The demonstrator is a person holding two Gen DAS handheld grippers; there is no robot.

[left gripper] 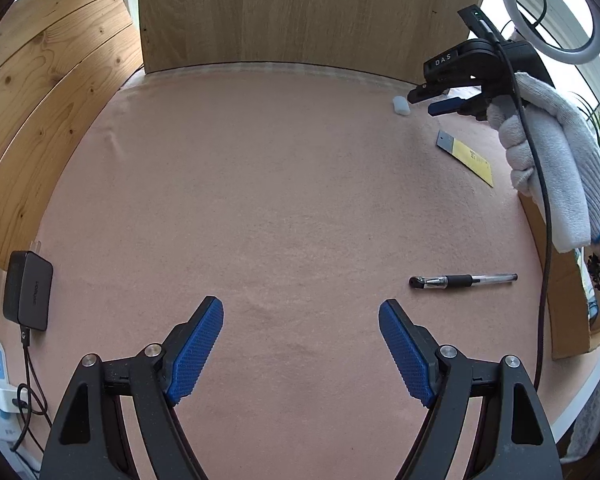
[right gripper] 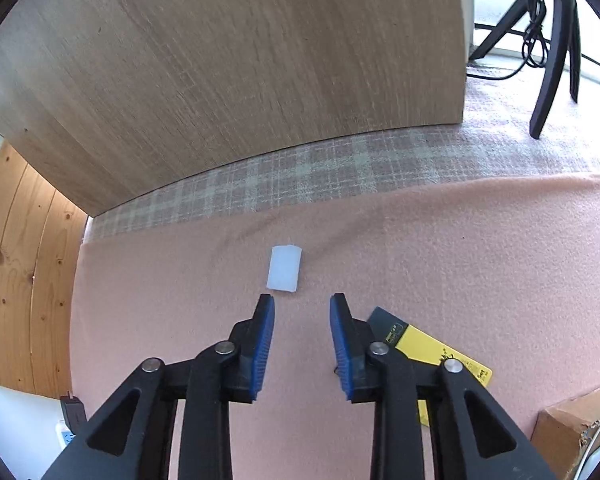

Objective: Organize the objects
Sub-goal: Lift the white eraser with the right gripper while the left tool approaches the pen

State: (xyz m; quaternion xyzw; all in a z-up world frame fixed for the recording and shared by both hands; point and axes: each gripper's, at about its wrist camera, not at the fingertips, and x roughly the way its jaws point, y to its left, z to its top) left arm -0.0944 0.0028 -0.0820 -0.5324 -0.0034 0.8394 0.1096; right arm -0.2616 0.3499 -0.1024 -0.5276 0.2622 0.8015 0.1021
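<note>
My left gripper (left gripper: 301, 312) is spread wide, nothing in it, pen (left gripper: 463, 280) at its 2 o'clock. Right gripper (right gripper: 302, 306) sits partly apart, empty, eraser (right gripper: 285, 268) at 12, card (right gripper: 424, 340) at 4.

From my left tool's view, the pen (left gripper: 462, 281) is lying on the surface (left gripper: 260, 200) at three o'clock, the card (left gripper: 466, 155) and eraser (left gripper: 401, 105) sitting at one o'clock, the adapter (left gripper: 28, 290) at nine.
</note>
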